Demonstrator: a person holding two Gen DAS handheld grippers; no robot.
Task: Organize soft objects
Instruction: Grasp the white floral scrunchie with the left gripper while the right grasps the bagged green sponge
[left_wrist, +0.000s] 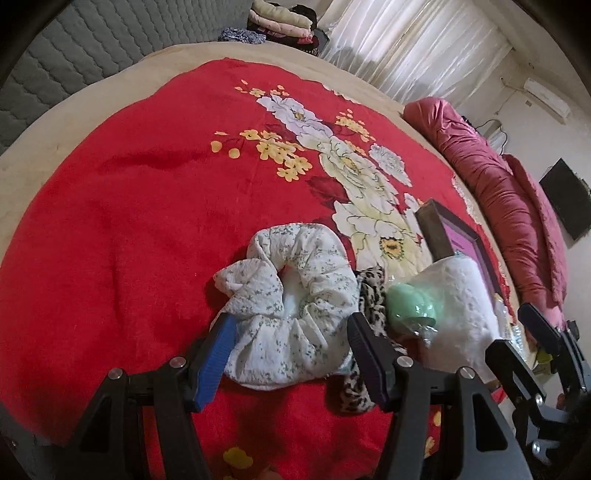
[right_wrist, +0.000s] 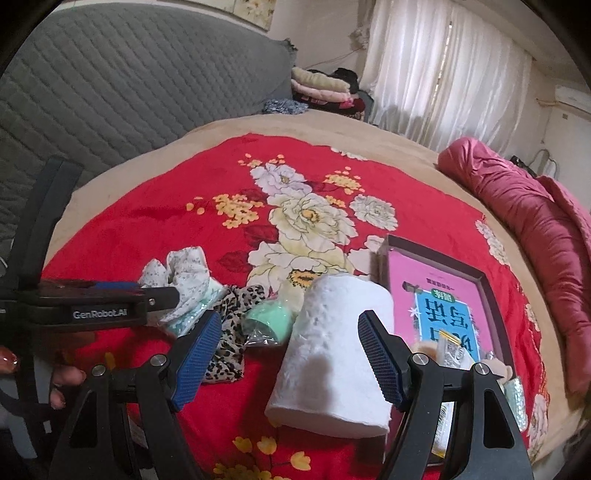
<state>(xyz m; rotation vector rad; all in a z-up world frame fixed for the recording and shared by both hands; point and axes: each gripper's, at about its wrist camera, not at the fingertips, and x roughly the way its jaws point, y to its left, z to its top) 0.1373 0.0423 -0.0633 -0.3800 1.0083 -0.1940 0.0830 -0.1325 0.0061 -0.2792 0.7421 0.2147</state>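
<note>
The left gripper (left_wrist: 291, 350) stands with jaws apart, astride the near part of the floral scrunchie (left_wrist: 291, 295) on the red blanket (left_wrist: 110, 240); whether the pads touch it cannot be told. The right gripper (right_wrist: 290, 354) is likewise apart, the white roll (right_wrist: 332, 354) lying between its fingers, long axis running away from the camera. Each hand is nearest its own item. A leopard cloth (right_wrist: 229, 332) lies between them

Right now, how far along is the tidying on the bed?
Barely started. Nothing sorted: floral scrunchie, leopard scrunchie, green pouch and white roll lie loose beside the box. In hand: left gripper open around the floral scrunchie, right gripper open around the roll. Everything remains.
</note>
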